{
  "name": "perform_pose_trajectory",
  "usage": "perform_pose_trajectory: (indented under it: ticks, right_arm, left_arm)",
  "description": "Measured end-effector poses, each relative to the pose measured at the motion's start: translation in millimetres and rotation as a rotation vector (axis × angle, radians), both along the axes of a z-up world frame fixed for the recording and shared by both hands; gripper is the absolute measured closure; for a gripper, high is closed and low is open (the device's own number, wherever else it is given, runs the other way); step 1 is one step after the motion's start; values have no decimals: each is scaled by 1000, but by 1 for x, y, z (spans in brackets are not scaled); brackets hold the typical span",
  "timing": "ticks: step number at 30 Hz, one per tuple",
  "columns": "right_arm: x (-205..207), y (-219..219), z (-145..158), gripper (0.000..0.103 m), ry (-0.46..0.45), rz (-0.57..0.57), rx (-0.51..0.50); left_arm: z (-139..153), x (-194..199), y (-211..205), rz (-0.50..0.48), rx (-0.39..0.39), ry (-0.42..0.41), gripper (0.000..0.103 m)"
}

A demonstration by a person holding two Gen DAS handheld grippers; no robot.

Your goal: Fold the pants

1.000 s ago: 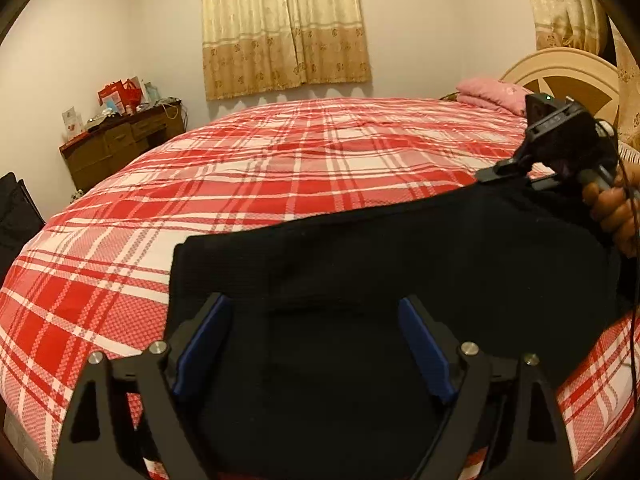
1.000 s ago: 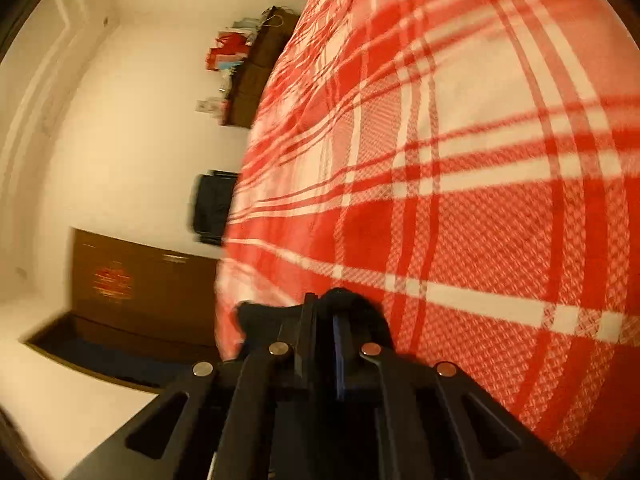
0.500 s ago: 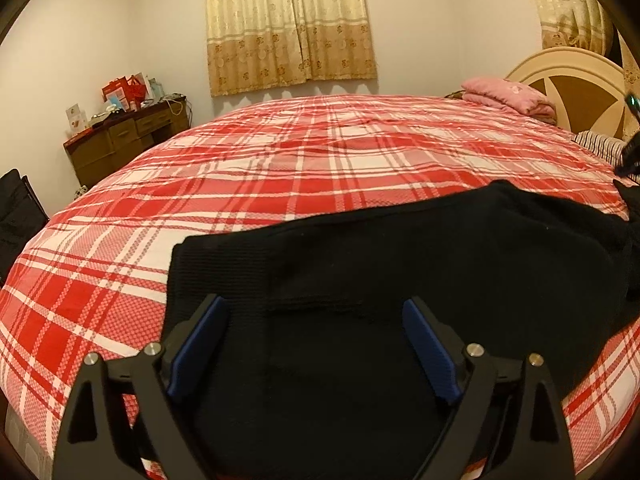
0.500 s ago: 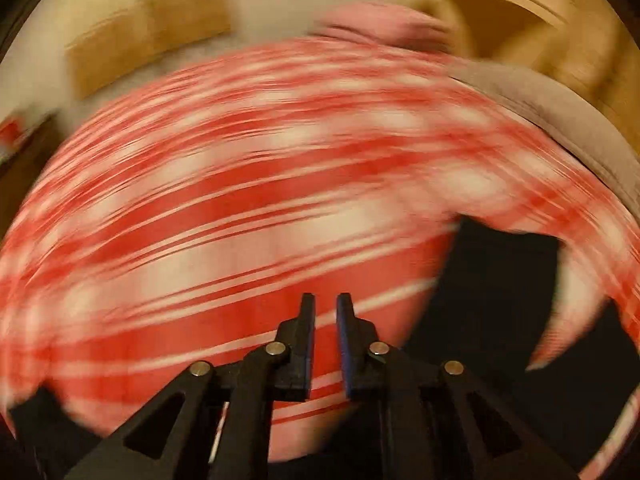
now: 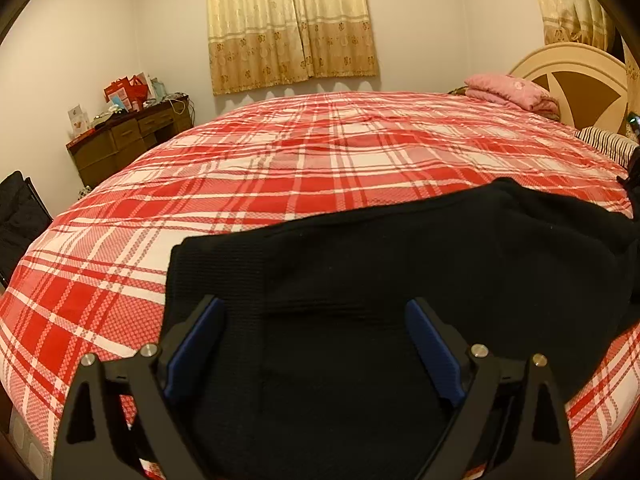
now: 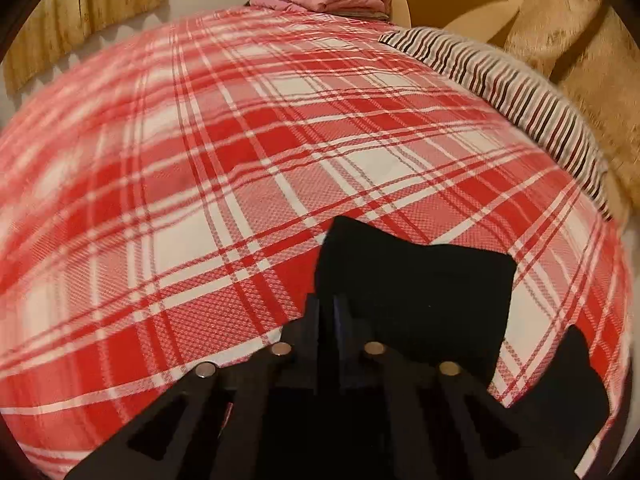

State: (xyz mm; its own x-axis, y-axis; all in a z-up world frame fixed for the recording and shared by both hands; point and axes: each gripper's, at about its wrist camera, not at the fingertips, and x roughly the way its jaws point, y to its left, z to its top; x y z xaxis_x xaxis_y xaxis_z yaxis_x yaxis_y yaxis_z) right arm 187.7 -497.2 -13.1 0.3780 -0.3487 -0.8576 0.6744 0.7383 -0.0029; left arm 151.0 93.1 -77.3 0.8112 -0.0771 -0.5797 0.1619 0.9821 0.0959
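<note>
Black pants [image 5: 380,280] lie spread on the red plaid bed, near its front edge. My left gripper [image 5: 316,312] is open with its blue pads wide apart, hovering just over the pants, holding nothing. In the right wrist view the pants' leg ends [image 6: 420,292] lie flat on the bedspread. My right gripper [image 6: 326,304] has its jaws nearly together over the left edge of the leg fabric; whether cloth is pinched between them is hidden.
The red plaid bedspread [image 5: 300,160] covers a large bed. A pink folded blanket [image 5: 508,88] and a striped pillow [image 6: 500,76] lie by the headboard [image 5: 580,72]. A brown dresser [image 5: 128,136] stands at left; a black bag [image 5: 20,208] is beside the bed.
The right gripper swung from the bed's left side toward the headboard end, now over the pant legs. It left the left wrist view. The left gripper stayed put.
</note>
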Motion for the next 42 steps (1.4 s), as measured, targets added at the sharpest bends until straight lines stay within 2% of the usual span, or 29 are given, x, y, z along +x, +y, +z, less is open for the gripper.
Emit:
perform_pose_trajectory:
  ticks: [4, 7, 9, 12, 18, 20, 23, 25, 26, 28, 29, 30, 31, 32, 33, 35, 37, 38, 39, 42]
  right_arm:
    - [-59, -12, 30, 97, -275, 31, 139]
    - [-129, -22, 53, 97, -499, 21, 186]
    - [-167, -28, 54, 97, -612, 8, 227]
    - [-218, -37, 42, 97, -679, -26, 248]
    - [-283, -46, -5, 97, -645, -142, 293]
    - [-292, -43, -7, 97, -683, -139, 297]
    - [-296, -47, -4, 97, -670, -174, 342]
    - [-306, -46, 6, 97, -658, -256, 272]
    - [-306, -43, 20, 97, -657, -246, 179]
    - [-293, -40, 39, 94, -599, -175, 63]
    - [-284, -42, 43, 76, -562, -148, 43]
    - [-277, -47, 45, 45, -543, -128, 41]
    - [-270, -52, 47, 34, -533, -115, 39]
    - [-265, -59, 47, 31, -521, -112, 24]
    - [-255, -67, 49, 31, -498, -97, 17]
    - [-256, -69, 51, 31, -510, -49, 30]
    - [-242, -66, 53, 35, -454, 7, -13]
    - [-229, -64, 51, 42, -381, 43, -46]
    - [-224, -62, 48, 51, -349, 62, -56]
    - [-233, -62, 38, 66, -333, 67, -31]
  left_arm:
    - [0, 0, 0, 0, -1, 0, 8]
    - [0, 0, -1, 3, -1, -1, 7]
    - [0, 0, -1, 7, -3, -1, 7]
    - [0, 0, -1, 12, 0, -2, 7]
    - [0, 2, -3, 17, 5, -1, 6]
    - [0, 2, -3, 22, 7, 1, 5]
    - [0, 2, -4, 26, 13, 2, 5]
    - [0, 2, -4, 24, 13, 1, 5]
    - [-1, 2, -4, 23, 11, -3, 5]
    - [-2, 1, -4, 24, 11, -11, 5]
    - [-2, 0, -4, 25, 12, -13, 5]
    - [-2, 0, -4, 25, 12, -14, 5]
    - [-2, 0, -4, 25, 12, -12, 5]
    - [-2, 0, -4, 25, 12, -11, 5]
    - [-2, 0, -4, 25, 12, -10, 5]
    - [-2, 0, -5, 25, 13, -10, 5]
    - [-2, 0, -5, 25, 13, -10, 5]
    - [-2, 0, -4, 25, 14, -10, 4]
    - [-2, 0, -4, 25, 13, -10, 4]
    - [-2, 0, -4, 25, 13, -10, 4]
